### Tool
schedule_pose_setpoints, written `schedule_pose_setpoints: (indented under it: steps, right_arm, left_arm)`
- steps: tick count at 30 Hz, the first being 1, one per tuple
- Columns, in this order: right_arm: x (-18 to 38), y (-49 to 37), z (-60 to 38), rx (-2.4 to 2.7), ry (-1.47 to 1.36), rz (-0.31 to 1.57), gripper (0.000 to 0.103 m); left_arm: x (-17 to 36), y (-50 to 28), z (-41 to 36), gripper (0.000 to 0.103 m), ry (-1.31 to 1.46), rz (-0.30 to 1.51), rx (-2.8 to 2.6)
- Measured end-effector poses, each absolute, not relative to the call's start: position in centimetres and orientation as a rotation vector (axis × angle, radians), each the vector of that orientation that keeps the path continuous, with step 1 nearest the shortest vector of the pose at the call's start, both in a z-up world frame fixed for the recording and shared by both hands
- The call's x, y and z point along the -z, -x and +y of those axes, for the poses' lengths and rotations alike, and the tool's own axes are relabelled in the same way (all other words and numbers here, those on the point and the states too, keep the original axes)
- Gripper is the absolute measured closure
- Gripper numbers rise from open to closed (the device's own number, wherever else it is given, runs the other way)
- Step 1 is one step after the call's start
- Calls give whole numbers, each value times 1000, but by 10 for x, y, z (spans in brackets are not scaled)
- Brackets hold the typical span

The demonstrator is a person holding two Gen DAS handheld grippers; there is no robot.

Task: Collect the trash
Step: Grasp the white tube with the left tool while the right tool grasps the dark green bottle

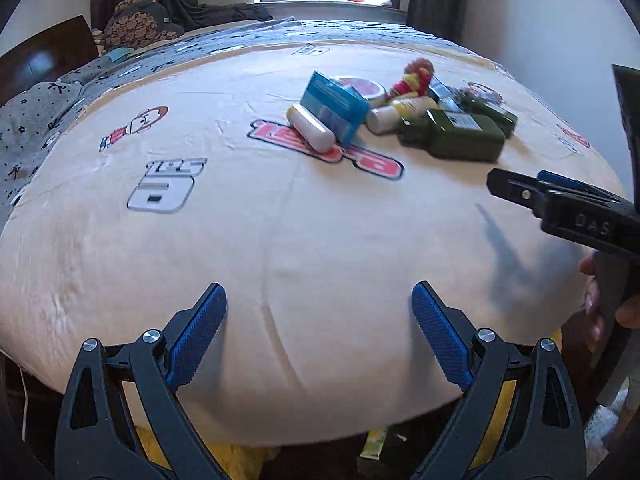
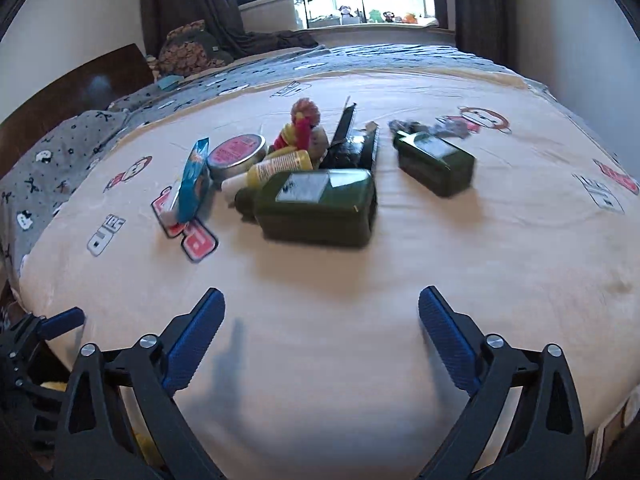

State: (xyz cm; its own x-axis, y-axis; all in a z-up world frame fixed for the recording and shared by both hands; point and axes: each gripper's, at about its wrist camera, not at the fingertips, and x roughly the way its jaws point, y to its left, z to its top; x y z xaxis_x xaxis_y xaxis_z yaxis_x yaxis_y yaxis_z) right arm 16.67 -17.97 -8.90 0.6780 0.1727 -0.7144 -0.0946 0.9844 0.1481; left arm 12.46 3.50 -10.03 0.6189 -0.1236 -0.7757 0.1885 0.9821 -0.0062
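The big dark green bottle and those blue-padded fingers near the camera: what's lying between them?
Nothing: in the right wrist view only bare cream bedspread separates the big dark green bottle from the fingers.

Ahead of the jaws' rough-textured blue pads [image 2: 448, 340], which sit on matt black plastic arms with shiny metal pins, a soft, matt printed cloth blanket [image 1: 280, 240] carries glossy green bottles [image 2: 320, 204], a metal-sided tin [image 2: 238, 154], a smooth cream tube [image 1: 312, 128] and a glossy blue carton [image 1: 334, 106].
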Motion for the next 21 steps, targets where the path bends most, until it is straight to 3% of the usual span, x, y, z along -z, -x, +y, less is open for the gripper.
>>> schedule_pose_setpoints:
  steps: [13, 16, 21]
  right_arm:
    - [104, -233, -162, -182, -1, 874, 4]
    - [104, -231, -162, -191, 9, 863, 13]
    - [103, -221, -168, -189, -23, 840, 13]
  left_arm:
    - [101, -182, 37, 14, -60, 889, 166]
    - [102, -195, 39, 14, -45, 889, 162]
    - [96, -220, 42, 15, -10, 869, 139]
